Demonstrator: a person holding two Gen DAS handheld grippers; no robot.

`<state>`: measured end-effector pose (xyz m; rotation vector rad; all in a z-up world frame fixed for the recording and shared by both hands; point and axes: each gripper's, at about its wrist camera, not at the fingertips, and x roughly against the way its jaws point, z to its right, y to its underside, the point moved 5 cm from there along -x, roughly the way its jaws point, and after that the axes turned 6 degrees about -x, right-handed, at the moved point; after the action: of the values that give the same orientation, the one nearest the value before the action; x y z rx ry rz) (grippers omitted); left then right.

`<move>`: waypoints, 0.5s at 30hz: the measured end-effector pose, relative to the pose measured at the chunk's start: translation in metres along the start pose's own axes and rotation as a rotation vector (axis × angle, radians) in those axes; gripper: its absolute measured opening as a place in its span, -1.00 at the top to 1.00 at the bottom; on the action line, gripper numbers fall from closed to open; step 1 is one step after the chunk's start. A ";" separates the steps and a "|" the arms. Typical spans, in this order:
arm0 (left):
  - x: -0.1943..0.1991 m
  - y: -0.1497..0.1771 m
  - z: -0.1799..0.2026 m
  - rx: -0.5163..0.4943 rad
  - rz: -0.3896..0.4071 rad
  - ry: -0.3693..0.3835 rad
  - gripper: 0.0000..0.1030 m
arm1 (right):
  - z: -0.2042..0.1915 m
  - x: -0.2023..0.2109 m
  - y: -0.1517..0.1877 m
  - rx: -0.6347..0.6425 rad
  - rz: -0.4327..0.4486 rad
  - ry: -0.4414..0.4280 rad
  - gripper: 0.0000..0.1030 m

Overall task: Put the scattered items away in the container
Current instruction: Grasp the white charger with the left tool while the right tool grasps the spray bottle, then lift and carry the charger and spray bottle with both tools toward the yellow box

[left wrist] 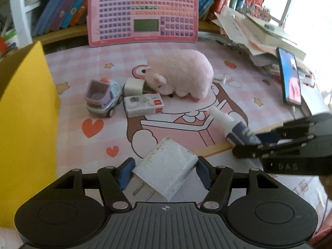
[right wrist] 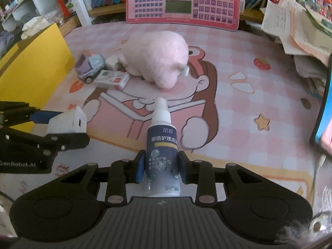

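The yellow box (left wrist: pixel 27 108) runs off the left edge; the plush pig (left wrist: pixel 180 72) hides part of the white cube (left wrist: pixel 133 86).

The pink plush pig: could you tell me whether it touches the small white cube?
Touching: the left wrist view shows the pink plush pig's snout pressed against the small white cube.

The left gripper (left wrist: pixel 164 173) points down at a slant, its black linkage arms spread to both sides. Its blue pads (left wrist: pixel 125 174) press on the two sides of a white charger (left wrist: pixel 166 166), which is held tilted between them. The right gripper (right wrist: pixel 160 169) also points down at a slant. Its jaws stand narrow, and the blue pads (right wrist: pixel 140 169) clamp a bottle (right wrist: pixel 162 151) by its lower body. The two grippers are near each other, side by side
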<state>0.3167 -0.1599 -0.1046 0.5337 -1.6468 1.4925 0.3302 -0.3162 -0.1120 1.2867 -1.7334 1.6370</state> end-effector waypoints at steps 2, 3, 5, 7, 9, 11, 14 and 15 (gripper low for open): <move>0.006 0.002 -0.001 0.015 0.006 0.004 -0.24 | -0.005 0.004 0.004 -0.007 0.001 -0.016 0.41; 0.008 0.003 -0.001 0.023 0.008 0.007 -0.24 | -0.007 0.006 0.006 -0.009 0.001 -0.024 0.41; 0.012 0.005 -0.002 0.038 0.008 0.015 -0.24 | -0.013 0.010 0.009 -0.009 0.002 -0.039 0.41; 0.014 0.008 -0.001 0.041 0.007 0.017 -0.24 | -0.018 0.012 0.012 -0.007 0.000 -0.051 0.41; 0.017 0.010 0.000 0.042 0.005 0.020 -0.24 | -0.023 0.014 0.015 -0.005 -0.004 -0.060 0.41; 0.018 0.012 0.000 0.044 0.001 0.021 -0.24 | -0.027 0.015 0.018 -0.001 -0.012 -0.068 0.41; 0.022 0.016 0.001 0.044 0.002 0.023 -0.24 | -0.031 0.016 0.022 0.005 -0.020 -0.074 0.41; 0.023 0.017 0.001 0.044 0.002 0.023 -0.24 | -0.032 0.015 0.023 0.007 -0.023 -0.077 0.41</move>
<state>0.2904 -0.1526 -0.0964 0.5371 -1.6005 1.5345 0.2951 -0.2945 -0.1048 1.3848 -1.7521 1.6014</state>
